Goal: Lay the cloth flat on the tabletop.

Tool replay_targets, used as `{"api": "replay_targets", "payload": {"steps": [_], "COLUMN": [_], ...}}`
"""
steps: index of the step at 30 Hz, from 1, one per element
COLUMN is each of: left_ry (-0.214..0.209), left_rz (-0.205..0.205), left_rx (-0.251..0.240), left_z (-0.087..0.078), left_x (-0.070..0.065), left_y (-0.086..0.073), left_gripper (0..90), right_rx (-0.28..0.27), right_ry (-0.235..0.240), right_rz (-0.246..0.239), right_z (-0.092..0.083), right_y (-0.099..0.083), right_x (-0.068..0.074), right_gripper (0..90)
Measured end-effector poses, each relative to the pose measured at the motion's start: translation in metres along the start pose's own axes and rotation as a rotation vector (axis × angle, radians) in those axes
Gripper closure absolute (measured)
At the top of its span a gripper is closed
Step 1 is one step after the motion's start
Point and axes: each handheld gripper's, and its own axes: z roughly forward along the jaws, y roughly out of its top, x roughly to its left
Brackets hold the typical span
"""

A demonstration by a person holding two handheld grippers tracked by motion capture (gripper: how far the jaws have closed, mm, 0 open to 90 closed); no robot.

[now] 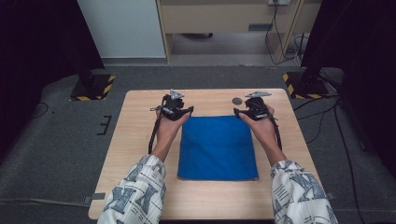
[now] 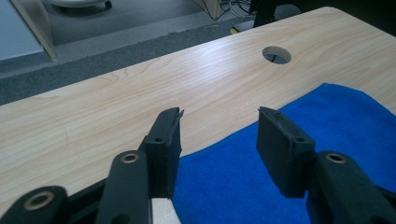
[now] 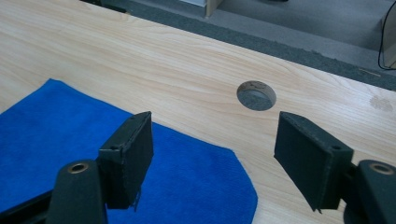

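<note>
blue cloth (image 1: 217,148) lies flat on the desk (image 1: 135,135), folded into a rough square, plain bright blue with a fine nap. it sits mid-desk, a bit toward the near edge. far edge runs slightly wavy (image 2: 299,140), far corners rounded (image 3: 187,177). far right corner is near the round hole in the desk (image 3: 256,95), not touching it. no visible wrinkles on top.

We see a blue cloth (image 1: 217,148) of soft, matt, finely napped fabric lying on a table (image 1: 135,135) of pale wood-grain board with a smooth, faintly shiny finish. The gripper pads (image 3: 131,154) look like matt black plastic faced with rough, slightly frayed rubber. The floor (image 1: 60,140) is coarse grey carpet.
</note>
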Motion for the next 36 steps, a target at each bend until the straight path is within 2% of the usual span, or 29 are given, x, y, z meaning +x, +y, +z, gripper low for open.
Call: {"api": "replay_targets", "payload": {"steps": [6, 10, 15, 19, 22, 27, 31, 36], "left_ry": [-0.002, -0.025, -0.051, -0.064, -0.080, -0.093, -0.104, -0.116], "left_rz": [0.036, 0.056, 0.073, 0.102, 0.112, 0.119, 0.127, 0.124], "left_rx": [-0.005, 0.004, -0.002, 0.000, -0.003, -0.022, -0.019, -0.017], "left_z": [-0.016, -0.028, -0.045, -0.054, -0.058, -0.067, -0.069, -0.067], "left_x": [-0.008, -0.013, -0.015, -0.015, -0.013, -0.007, -0.003, 0.002], "left_y": [0.004, 0.002, 0.001, 0.000, 0.002, 0.006, 0.006, 0.003], "left_gripper": [41.3, 36.8, 31.9, 29.8, 28.1, 23.4, 18.4, 16.4], "right_rx": [-0.021, -0.007, -0.021, -0.037, -0.044, -0.035, -0.020, 0.003], "right_ry": [0.021, 0.039, 0.075, 0.090, 0.103, 0.143, 0.183, 0.222], "right_rz": [0.001, -0.011, -0.004, -0.005, -0.003, -0.039, -0.058, -0.090], "right_z": [-0.015, -0.025, -0.041, -0.049, -0.050, -0.049, -0.047, -0.041], "right_y": [0.004, -0.001, -0.001, 0.001, 0.002, -0.004, -0.012, -0.024], "right_x": [0.008, 0.015, 0.019, 0.022, 0.026, 0.039, 0.051, 0.068], "right_gripper": [27.2, 24.9, 21.3, 20.8, 21.2, 22.5, 26.5, 34.7]}}
